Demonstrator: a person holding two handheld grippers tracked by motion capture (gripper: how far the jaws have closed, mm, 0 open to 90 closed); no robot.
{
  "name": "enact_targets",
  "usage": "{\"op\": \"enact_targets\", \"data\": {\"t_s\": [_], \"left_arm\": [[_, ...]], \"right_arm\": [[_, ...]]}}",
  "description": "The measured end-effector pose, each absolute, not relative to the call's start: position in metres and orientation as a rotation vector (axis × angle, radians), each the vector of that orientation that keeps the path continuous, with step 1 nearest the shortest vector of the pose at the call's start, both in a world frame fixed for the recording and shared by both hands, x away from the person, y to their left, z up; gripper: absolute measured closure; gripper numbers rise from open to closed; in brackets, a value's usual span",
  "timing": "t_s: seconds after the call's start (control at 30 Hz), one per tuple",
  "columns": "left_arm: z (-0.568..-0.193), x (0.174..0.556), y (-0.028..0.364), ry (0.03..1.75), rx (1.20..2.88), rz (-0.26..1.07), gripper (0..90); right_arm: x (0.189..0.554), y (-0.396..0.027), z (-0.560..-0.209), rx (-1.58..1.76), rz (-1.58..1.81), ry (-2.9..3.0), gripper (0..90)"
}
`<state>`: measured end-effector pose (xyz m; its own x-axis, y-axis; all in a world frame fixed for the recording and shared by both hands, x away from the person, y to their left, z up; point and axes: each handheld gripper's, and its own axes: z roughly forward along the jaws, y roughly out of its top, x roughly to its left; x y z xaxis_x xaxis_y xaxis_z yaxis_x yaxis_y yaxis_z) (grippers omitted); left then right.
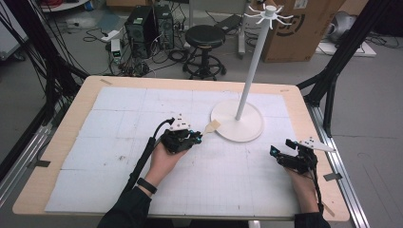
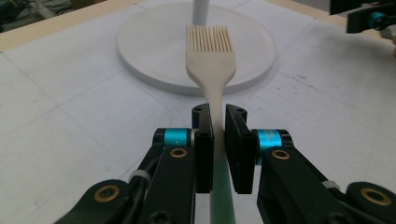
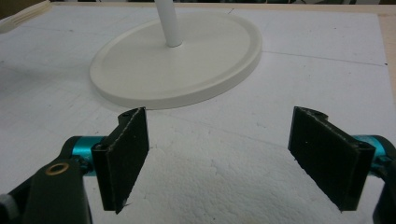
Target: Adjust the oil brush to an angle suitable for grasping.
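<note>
The tabletop (image 1: pixel 62 137) looks like pale light wood around the edge, topped with a white sheet (image 1: pixel 142 118) that's matt and kind of grainy, a bit like foam board up close. The stand's round base (image 3: pixel 187 60) is smooth off-white plastic with a soft sheen. The brush (image 2: pixel 210 51) looks like matt cream silicone. The left claw (image 2: pixel 218 135) is matt black plastic with shiny blue metal collars and brass-looking rivets.

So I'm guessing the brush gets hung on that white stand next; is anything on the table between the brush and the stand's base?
Nothing visible. The cream silicone pastry brush, clamped in the left gripper, already has its bristles over the rim of the white hook stand's round base; only bare white mat surrounds it.
</note>
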<state>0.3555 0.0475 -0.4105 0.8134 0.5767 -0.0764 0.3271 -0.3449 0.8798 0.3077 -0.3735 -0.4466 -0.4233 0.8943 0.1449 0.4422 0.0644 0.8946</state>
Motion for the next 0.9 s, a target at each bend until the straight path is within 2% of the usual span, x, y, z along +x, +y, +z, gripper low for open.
{"op": "enact_targets", "data": {"t_s": [0.5,0.9], "left_arm": [[-0.417,0.34,-0.017,0.315,2.064,0.087,82.3],[-0.434,0.332,-0.069,0.076,2.228,0.001,82.3]], "right_arm": [[0.308,-0.375,-0.447,1.354,1.345,1.879,19.7],[0.308,-0.377,-0.447,1.366,1.348,1.867,19.8]]}}
